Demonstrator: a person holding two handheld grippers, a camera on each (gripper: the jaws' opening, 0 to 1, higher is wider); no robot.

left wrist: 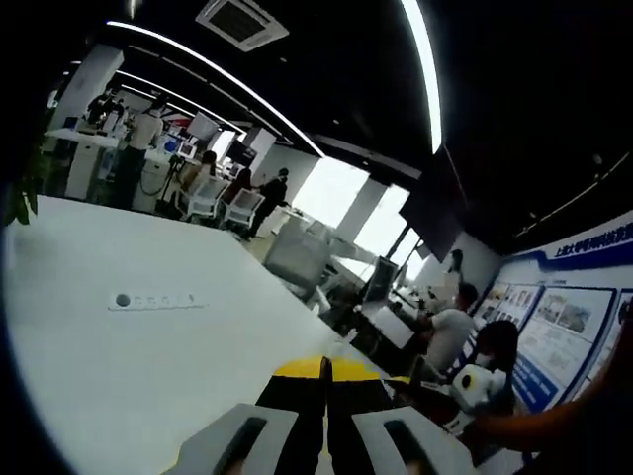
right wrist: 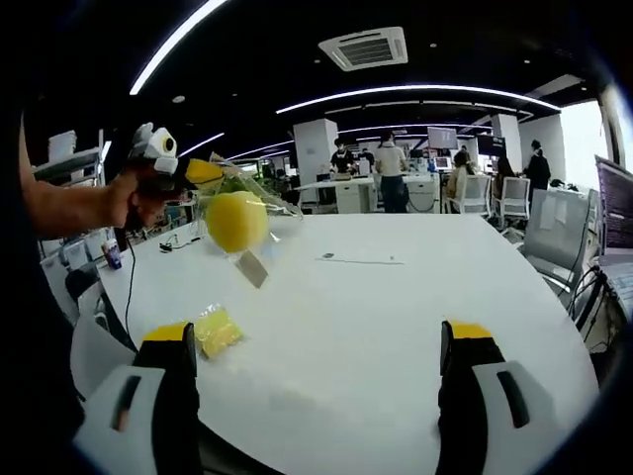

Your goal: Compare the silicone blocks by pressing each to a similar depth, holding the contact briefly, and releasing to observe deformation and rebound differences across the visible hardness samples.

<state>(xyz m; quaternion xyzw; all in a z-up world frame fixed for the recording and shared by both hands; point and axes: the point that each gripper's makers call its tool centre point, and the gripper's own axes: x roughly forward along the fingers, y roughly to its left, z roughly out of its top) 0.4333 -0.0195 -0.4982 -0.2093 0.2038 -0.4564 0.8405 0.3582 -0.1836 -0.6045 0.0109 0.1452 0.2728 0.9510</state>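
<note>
In the right gripper view a hand holds my left gripper (right wrist: 201, 171) up at the left, above the white table (right wrist: 376, 317). Its jaws are shut on the top of a clear bag (right wrist: 259, 196), and a round yellow silicone piece (right wrist: 235, 220) and a small label (right wrist: 252, 268) hang in it. A flat yellow silicone block (right wrist: 218, 330) lies on the table beside the left jaw of my right gripper (right wrist: 318, 341), which stands wide open with nothing between its jaws. In the left gripper view my left gripper (left wrist: 324, 368) has its yellow tips pressed together over the table (left wrist: 148, 376).
A white power strip (left wrist: 156, 300) lies on the table, also seen as a power strip (right wrist: 359, 259) past the middle. Office chairs (right wrist: 554, 237) stand along the right edge. People, desks and monitors (right wrist: 391, 183) fill the background. An arm (left wrist: 554, 426) reaches in at lower right.
</note>
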